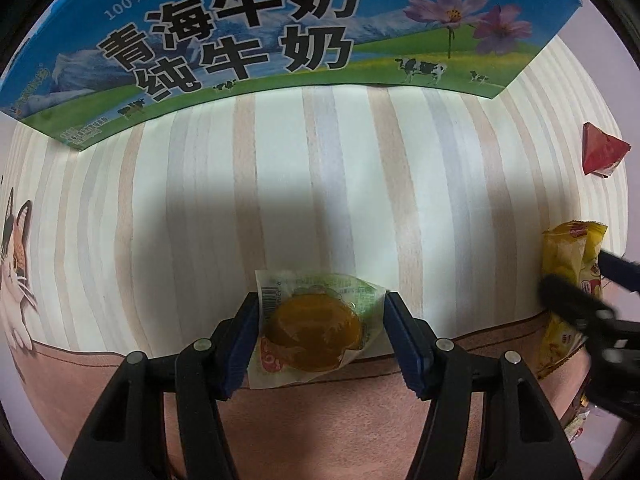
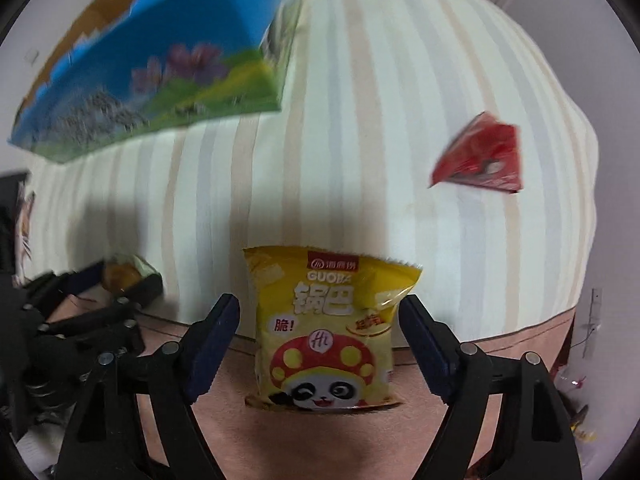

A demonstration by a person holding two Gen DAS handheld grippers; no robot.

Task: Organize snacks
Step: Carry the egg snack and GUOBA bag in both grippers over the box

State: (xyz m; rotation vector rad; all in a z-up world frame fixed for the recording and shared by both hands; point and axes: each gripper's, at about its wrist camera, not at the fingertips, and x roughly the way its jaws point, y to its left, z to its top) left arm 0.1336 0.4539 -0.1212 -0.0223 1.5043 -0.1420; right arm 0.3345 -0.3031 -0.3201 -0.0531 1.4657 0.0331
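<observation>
An orange jelly cup (image 1: 316, 332) in a clear green-printed wrapper sits between the blue pads of my left gripper (image 1: 322, 299), which is shut on the wrapper's two edges just above the striped tablecloth (image 1: 320, 184). The same jelly cup (image 2: 120, 276) shows small at the left of the right wrist view. A yellow panda-print crisp bag (image 2: 324, 332) lies between the fingers of my right gripper (image 2: 320, 300), which is open, with a gap on the left side. The crisp bag (image 1: 568, 248) also appears at the right edge of the left wrist view.
A blue and green milk carton box (image 1: 280, 40) (image 2: 160, 68) stands at the back. A red triangular packet (image 1: 600, 152) (image 2: 480, 156) lies to the right. A cat print (image 1: 16, 272) marks the cloth's left side. More wrappers (image 2: 580, 428) sit at the lower right.
</observation>
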